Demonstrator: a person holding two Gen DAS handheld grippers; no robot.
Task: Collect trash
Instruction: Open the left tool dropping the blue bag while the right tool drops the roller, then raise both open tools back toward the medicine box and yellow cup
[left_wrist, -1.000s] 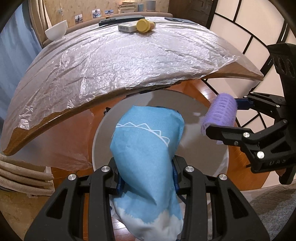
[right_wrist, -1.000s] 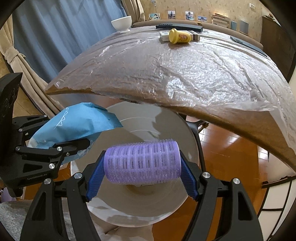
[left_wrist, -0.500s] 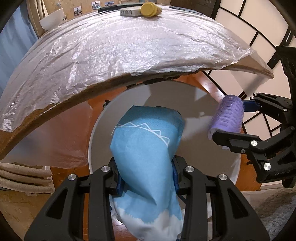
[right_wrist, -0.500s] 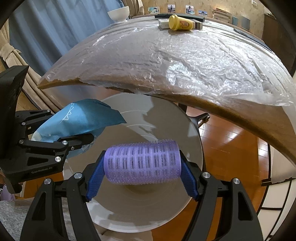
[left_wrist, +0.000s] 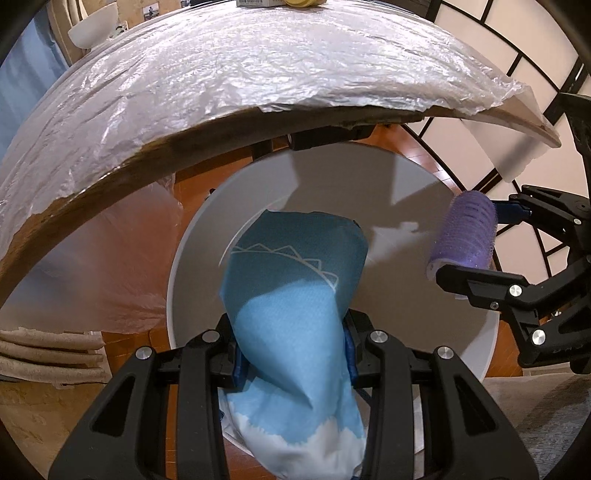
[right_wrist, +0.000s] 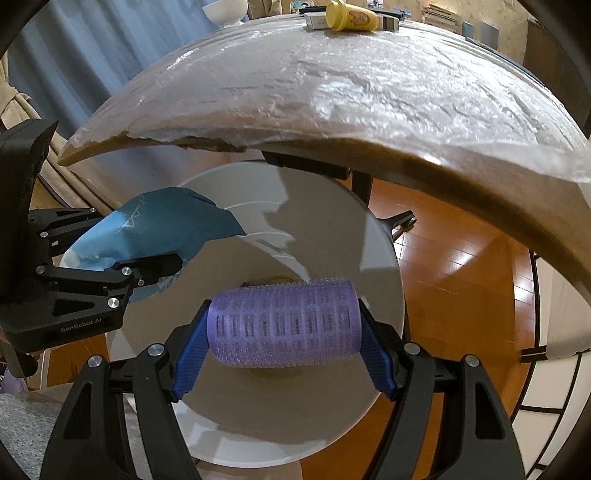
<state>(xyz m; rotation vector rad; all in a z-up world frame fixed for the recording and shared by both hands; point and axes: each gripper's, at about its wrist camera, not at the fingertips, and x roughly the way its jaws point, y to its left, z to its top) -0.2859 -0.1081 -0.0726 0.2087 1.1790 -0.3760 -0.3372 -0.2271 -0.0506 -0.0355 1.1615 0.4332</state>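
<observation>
Below table edge (left_wrist: 221, 122): left claw (left_wrist: 291, 354) grips blue packet (left_wrist: 295, 295), right claw (right_wrist: 282, 328) grips purple roller (right_wrist: 282, 325), over bin rim (right_wrist: 395, 266).

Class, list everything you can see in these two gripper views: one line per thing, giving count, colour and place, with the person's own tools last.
blue packet: 1, blue and white, over bin, in left gripper
hair roller: 1, purple, over bin, in right gripper
bin: 1, white, on floor below table edge
table: 1, brown, under clear plastic sheet
yellow bottle: 1, lying at table's far side
bowl: 1, white, far table corner
left gripper: 1, black, clamping packet
right gripper: 1, black, blue pads, clamping roller
</observation>
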